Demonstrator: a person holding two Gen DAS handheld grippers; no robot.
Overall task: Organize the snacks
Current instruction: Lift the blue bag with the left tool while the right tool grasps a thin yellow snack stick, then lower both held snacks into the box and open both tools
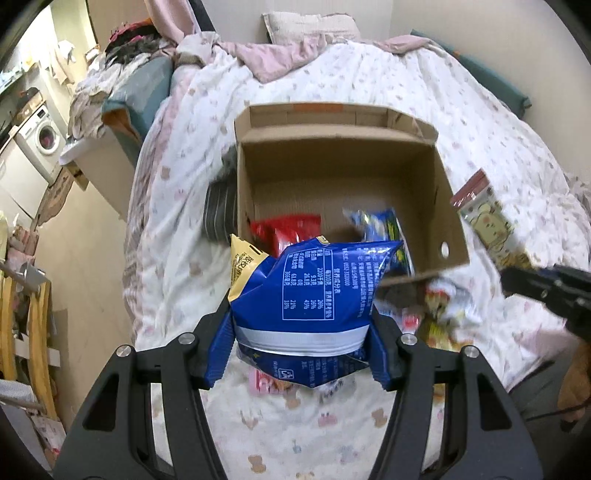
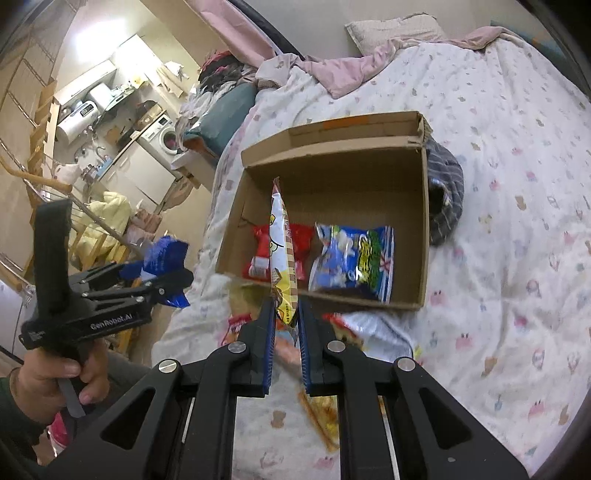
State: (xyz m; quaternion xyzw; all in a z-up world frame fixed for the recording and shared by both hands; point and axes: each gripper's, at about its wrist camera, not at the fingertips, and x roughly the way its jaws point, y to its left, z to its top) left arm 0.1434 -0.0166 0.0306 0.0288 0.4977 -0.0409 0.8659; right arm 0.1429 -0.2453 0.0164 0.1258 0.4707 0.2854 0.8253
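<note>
your left tool (image 1: 301, 325) grips a blue chip bag (image 1: 314, 291), its fingers pressed against the bag's sides, and holds it in the air just at the near edge of the cardboard box (image 1: 448, 206). your right tool (image 2: 287, 325) is clamped shut on a thin yellow and white snack packet (image 2: 282, 251), which stands upright between the fingers in front of the box's near wall. the box sits open on the bed (image 2: 498, 184), on a white quilt printed with small animals. inside it lie a red packet (image 2: 260, 254) and a blue and green bag (image 2: 354, 262), side by side on the bottom. more snack packs (image 2: 365, 328) lie loose on the quilt just before the box. a dark striped cloth (image 2: 447, 192) is bunched against one side of the box. a pink blanket (image 1: 258, 59) and a pillow (image 1: 306, 26) lie at the head of the bed. beyond the bed you see a washing machine (image 1: 42, 138) against the wall, a heap of clothes (image 1: 133, 40), and a wooden rack (image 1: 37, 332) on the floor.
</note>
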